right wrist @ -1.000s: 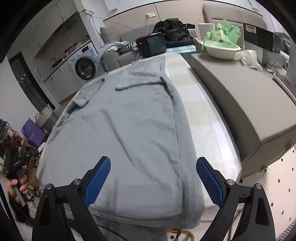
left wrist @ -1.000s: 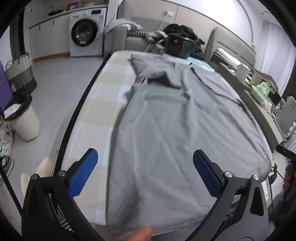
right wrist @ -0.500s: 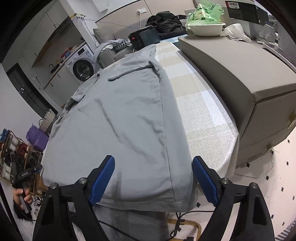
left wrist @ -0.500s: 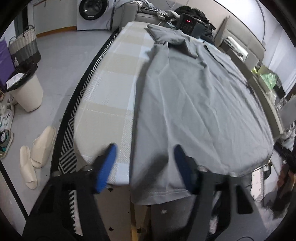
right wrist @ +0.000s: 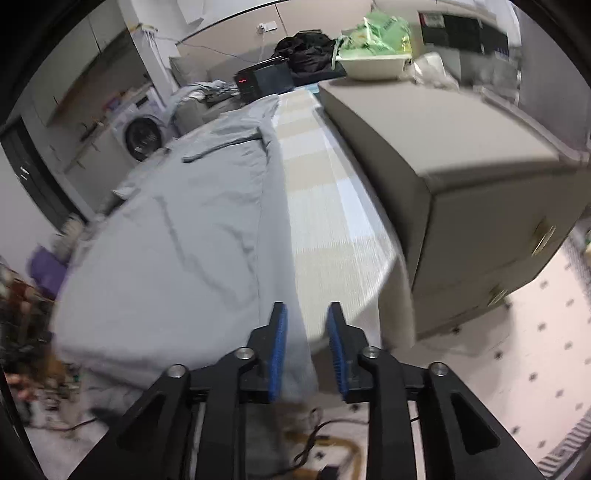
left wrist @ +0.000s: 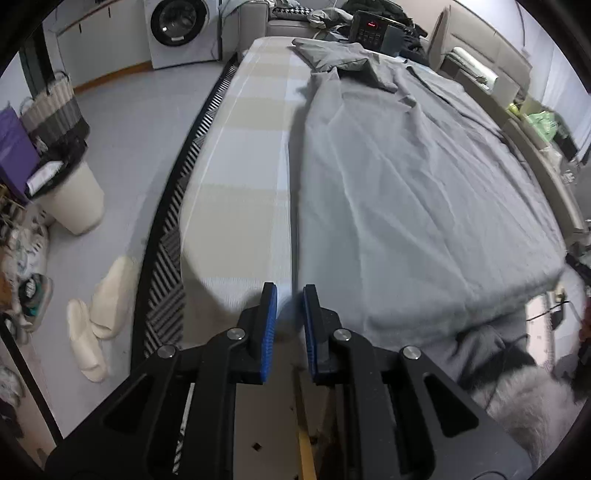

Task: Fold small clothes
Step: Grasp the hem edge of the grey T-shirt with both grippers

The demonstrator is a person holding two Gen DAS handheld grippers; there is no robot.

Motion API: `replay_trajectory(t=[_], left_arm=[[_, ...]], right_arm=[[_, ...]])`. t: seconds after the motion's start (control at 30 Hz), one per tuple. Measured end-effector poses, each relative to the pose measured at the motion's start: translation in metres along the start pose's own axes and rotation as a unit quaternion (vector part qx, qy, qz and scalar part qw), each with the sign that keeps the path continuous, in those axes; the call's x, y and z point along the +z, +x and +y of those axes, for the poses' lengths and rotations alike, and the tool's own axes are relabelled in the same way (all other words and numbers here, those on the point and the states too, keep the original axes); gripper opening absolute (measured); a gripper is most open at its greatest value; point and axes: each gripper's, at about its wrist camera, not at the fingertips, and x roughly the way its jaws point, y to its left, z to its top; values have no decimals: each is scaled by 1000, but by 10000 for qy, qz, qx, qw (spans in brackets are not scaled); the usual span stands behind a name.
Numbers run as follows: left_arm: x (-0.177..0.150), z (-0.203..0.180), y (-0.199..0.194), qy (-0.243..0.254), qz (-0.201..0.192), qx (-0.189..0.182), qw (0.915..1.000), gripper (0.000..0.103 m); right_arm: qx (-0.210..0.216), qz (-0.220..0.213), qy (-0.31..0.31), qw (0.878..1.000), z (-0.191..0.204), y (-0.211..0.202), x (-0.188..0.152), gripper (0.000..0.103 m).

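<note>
A grey shirt (left wrist: 406, 184) lies flat along a table with a beige checked cover (left wrist: 240, 184), its near hem hanging over the front edge. My left gripper (left wrist: 289, 291) is at the shirt's near left corner. Its jaws are closing to a narrow gap, and the blurred cloth edge shows between the pads. In the right wrist view the shirt (right wrist: 184, 240) covers the left part of the table cover (right wrist: 332, 221). My right gripper (right wrist: 306, 310) straddles the near right corner, jaws closing. The cloth lies against the left pad, and a gap stays by the right pad.
A tall grey cabinet (right wrist: 461, 166) stands close on the table's right. A black device with a red display (left wrist: 373, 27) sits past the collar end. On the floor to the left are a white bin (left wrist: 74, 199), slippers (left wrist: 99, 314) and a washing machine (left wrist: 177, 26).
Both grippers have dropped toward the near hem and shifted to its corners. Their jaws, wide apart a second ago, have narrowed, the left far more than the right.
</note>
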Motion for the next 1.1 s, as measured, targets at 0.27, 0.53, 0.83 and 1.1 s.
replay_trajectory(t=[0.27,0.53,0.83,1.1], left_arm=[[-20,22,7,-679,32,-797,9945,65],[-20,24,34,-1089,214,-1458,9831,66],[-23,16,22,-726,62,-1807,9808,66],[-20,10,17,-621,-3,-1856,9807,66]], right_arm=[[1314,191,511,9898,-28,16,-26,56],[1942,362,645,9782,-32,47,-34,56],[2759,250,27,9609,-13,33,-36,56],[2430,402,719,9665,-27,66,-31,56]])
